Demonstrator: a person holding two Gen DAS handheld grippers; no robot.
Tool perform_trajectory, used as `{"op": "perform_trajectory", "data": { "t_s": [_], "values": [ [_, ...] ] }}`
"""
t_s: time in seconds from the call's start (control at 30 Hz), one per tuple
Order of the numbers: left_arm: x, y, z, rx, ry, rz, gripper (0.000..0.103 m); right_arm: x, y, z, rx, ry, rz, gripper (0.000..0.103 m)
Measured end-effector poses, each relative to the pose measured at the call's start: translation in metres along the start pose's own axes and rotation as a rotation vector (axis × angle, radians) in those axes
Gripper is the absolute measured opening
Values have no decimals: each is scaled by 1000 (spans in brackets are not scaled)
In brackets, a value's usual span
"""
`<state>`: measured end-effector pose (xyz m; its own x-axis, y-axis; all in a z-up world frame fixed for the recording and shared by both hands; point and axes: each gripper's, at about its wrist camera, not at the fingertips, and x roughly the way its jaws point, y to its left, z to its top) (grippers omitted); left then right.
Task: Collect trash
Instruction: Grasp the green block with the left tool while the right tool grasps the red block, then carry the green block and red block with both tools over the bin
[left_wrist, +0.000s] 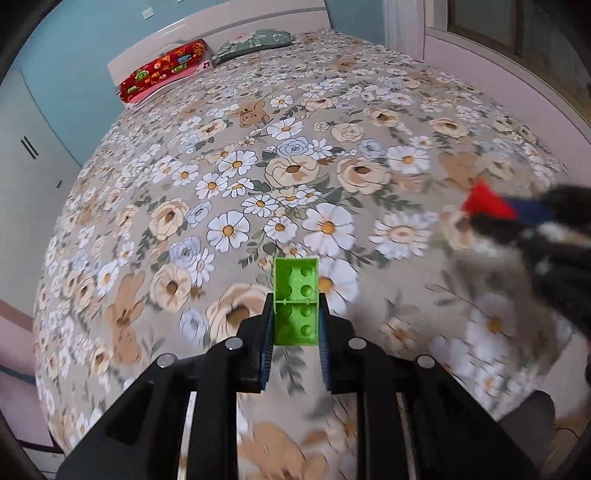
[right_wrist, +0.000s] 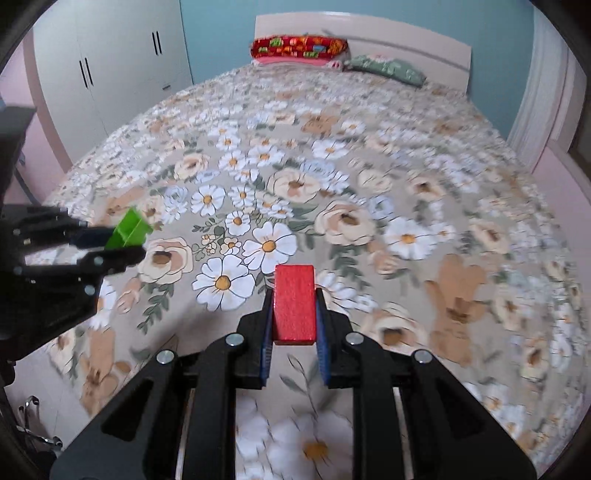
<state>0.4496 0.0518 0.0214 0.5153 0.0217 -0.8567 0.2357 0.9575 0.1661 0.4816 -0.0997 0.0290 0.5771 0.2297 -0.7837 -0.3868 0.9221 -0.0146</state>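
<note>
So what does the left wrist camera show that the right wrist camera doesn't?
Only the left wrist view shows the hollow, studded underside of the green block in the left gripper, plus a window at upper right.

Only the right wrist view shows the red block up close in the right gripper, and the whole wardrobe.

Both show the flowered bed, two pillows and both grippers.

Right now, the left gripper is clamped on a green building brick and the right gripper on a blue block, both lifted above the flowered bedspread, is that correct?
Nearly: the right gripper holds a red block, not a blue one, as the right wrist view shows. The left gripper is indeed clamped on the green building brick, both above the flowered bedspread.
</note>
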Motion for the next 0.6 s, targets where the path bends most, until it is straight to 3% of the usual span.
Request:
{"op": "perform_trajectory", "data": {
  "t_s": [0.3, 0.6],
  "values": [
    [-127, -42, -21, 39, -126, 50, 23, -147, -2, -17, -90, -126, -54, 21],
    [-221, -72, -53, 53, -238, 76, 23, -255, 21, -46, -152, -220, -63, 21]
  ]
}}
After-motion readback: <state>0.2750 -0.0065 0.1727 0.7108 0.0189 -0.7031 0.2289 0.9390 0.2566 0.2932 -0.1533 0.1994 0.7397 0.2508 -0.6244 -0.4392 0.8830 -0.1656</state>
